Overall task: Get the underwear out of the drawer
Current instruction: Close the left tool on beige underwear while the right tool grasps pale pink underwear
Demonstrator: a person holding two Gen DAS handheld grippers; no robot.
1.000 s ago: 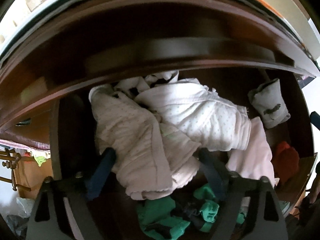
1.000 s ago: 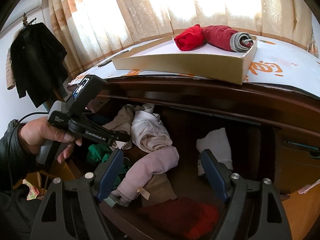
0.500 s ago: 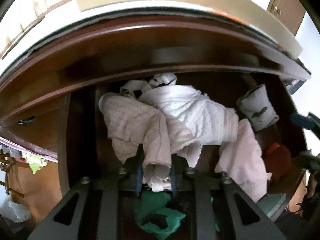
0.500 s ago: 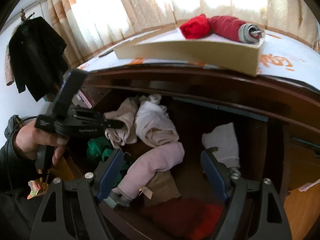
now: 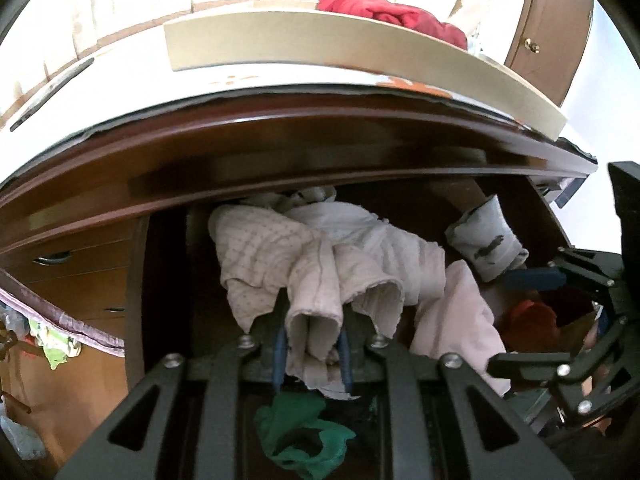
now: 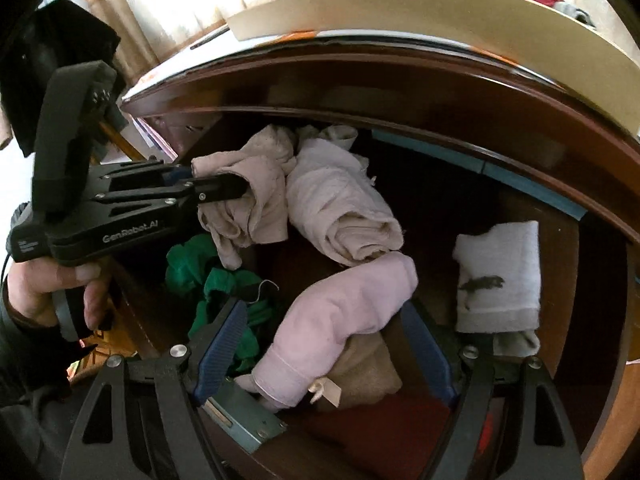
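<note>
The left claw pinches a fold of the beige underwear, which hangs over the dark drawer. A green cloth below is half hidden. The right claw is spread wide around a pink roll, not touching it. The drawer's back is too dark to see.

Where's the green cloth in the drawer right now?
In the right wrist view the green cloth lies at the drawer's left side, below the beige garment and left of the pink roll.
</note>
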